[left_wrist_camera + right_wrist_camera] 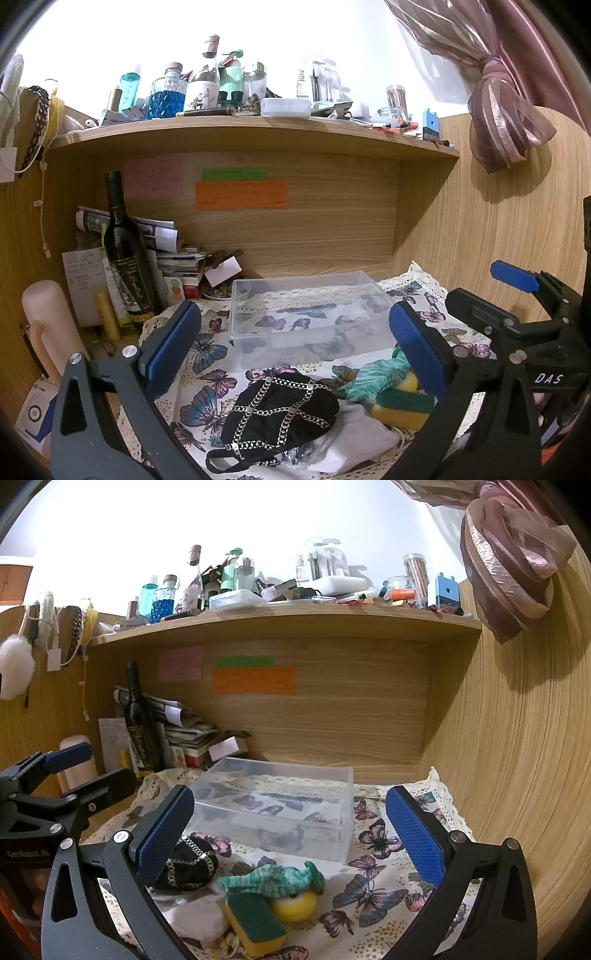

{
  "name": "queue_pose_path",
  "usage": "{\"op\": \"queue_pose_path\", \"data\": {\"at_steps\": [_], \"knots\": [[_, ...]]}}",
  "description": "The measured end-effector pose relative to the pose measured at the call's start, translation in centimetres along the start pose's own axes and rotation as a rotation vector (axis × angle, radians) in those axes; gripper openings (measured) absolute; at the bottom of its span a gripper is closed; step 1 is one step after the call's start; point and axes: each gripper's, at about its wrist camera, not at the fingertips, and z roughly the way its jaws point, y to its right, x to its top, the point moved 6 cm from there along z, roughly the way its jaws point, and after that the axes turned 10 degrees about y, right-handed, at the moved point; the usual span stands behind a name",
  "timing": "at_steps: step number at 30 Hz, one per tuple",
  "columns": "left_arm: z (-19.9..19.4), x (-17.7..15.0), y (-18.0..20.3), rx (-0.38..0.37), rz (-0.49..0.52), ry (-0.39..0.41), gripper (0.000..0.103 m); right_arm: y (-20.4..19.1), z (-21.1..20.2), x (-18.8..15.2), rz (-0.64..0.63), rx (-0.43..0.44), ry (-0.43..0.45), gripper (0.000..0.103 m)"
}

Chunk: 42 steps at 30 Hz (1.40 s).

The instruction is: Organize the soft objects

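Observation:
A clear plastic bin stands empty on the butterfly cloth. In front of it lie a black face mask with silver chains, a teal knitted piece, a yellow-green sponge, a yellow ball and a white cloth pouch. My left gripper hangs open above the mask. My right gripper is open over the teal piece and sponge. Neither one holds anything.
A dark wine bottle, stacked papers and a pink cylinder crowd the left side. A cluttered shelf overhangs the desk. A wooden wall closes the right, with a tied curtain above.

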Motion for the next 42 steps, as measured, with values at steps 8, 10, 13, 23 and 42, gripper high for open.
{"op": "queue_pose_path", "data": {"at_steps": [8, 10, 13, 23, 42], "knots": [[0.0, 0.0, 0.3, -0.001, -0.001, 0.000, 0.103, -0.2, -0.2, 0.3, 0.001, 0.000, 0.002, 0.103], [0.0, 0.0, 0.6, -0.002, -0.002, 0.003, 0.103, -0.2, -0.2, 0.3, 0.002, 0.001, 0.003, 0.103], [0.0, 0.0, 0.7, -0.002, -0.003, 0.002, 0.103, -0.3, -0.2, 0.3, 0.000, 0.000, 0.003, 0.103], [-0.1, 0.0, 0.3, -0.006, -0.017, 0.000, 0.103, 0.0, -0.3, 0.1, 0.003, 0.002, 0.004, 0.103], [1.2, -0.9, -1.3, -0.011, -0.042, -0.053, 0.101, 0.3, 0.4, -0.4, 0.017, 0.007, -0.010, 0.103]]}}
